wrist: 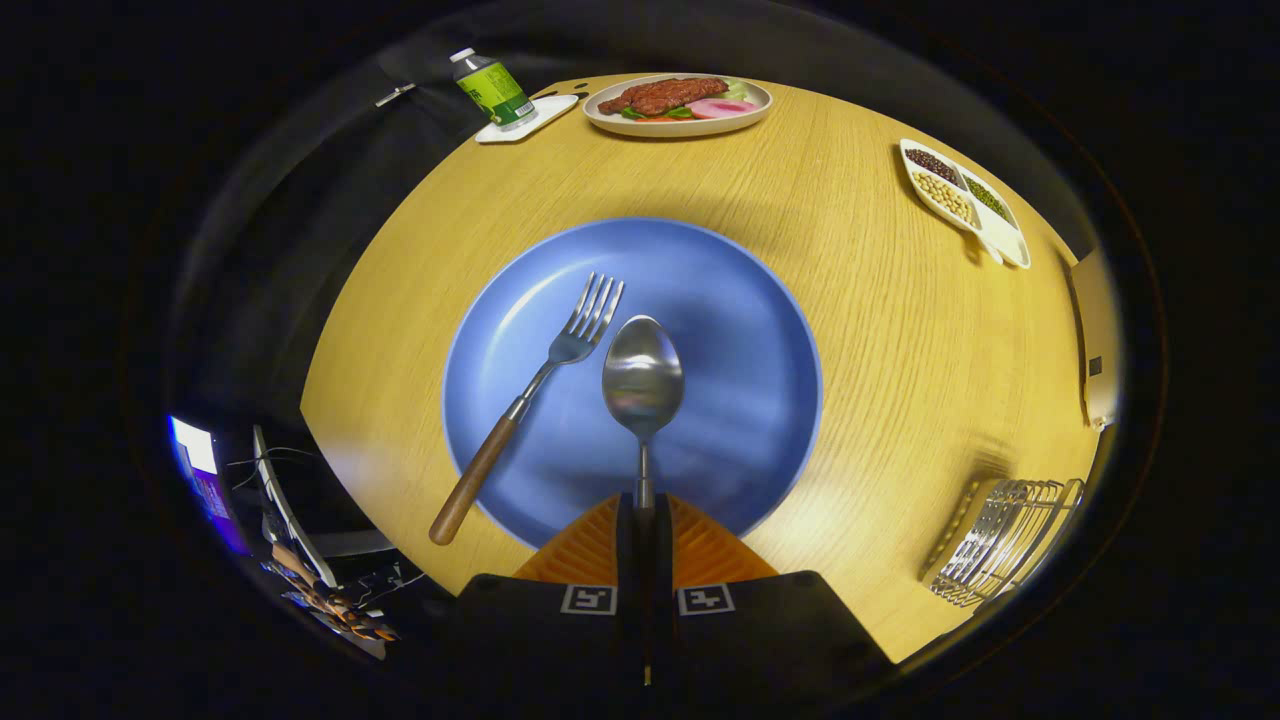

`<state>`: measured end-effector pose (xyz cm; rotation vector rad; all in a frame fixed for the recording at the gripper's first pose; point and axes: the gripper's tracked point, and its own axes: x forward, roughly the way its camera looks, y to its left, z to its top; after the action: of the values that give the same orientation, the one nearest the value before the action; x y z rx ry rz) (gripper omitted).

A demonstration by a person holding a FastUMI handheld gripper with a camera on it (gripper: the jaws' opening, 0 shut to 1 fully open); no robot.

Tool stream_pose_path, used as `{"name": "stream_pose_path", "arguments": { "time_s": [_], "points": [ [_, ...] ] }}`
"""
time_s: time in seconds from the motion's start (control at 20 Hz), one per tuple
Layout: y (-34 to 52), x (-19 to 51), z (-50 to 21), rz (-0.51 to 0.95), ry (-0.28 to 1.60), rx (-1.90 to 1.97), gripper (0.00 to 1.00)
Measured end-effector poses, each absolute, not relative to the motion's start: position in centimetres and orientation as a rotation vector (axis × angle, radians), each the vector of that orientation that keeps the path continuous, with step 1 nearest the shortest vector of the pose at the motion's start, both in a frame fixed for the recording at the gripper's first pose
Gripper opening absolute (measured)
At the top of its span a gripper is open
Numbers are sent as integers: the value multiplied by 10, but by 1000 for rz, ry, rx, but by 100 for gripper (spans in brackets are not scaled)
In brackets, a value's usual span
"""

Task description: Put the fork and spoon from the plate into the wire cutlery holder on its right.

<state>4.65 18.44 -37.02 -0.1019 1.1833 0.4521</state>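
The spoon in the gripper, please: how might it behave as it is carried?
The spoon looks like rigid polished metal, so probably stiff but slippery. The gripper pinches only its thin handle, with the bowl far ahead, so it may pivot or droop above the plate.

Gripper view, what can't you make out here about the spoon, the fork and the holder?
- spoon: its handle end is hidden between the shut fingers of the gripper.
- Whether the spoon is lifted off the blue plate: cannot tell.
- wire cutlery holder: far side cut off by the view's edge.
- fork: fully visible.
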Motion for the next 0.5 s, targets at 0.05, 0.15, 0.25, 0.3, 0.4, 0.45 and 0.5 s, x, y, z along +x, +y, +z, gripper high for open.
{"name": "stream_pose_path", "arguments": {
  "time_s": [0.05, 0.15, 0.25, 0.3, 0.4, 0.45, 0.5],
  "points": [
    [181, 44, -361, 461, 1169, -102, 8],
    [173, 38, -344, 473, 1156, -100, 8],
    [163, 31, -324, 490, 1141, -81, 7],
    [153, 28, -312, 490, 1133, -79, 7],
    [131, 22, -293, 480, 1117, -85, 7],
    [118, 17, -283, 474, 1116, -88, 7],
    [103, 14, -273, 462, 1114, -92, 7]
  ]
}}
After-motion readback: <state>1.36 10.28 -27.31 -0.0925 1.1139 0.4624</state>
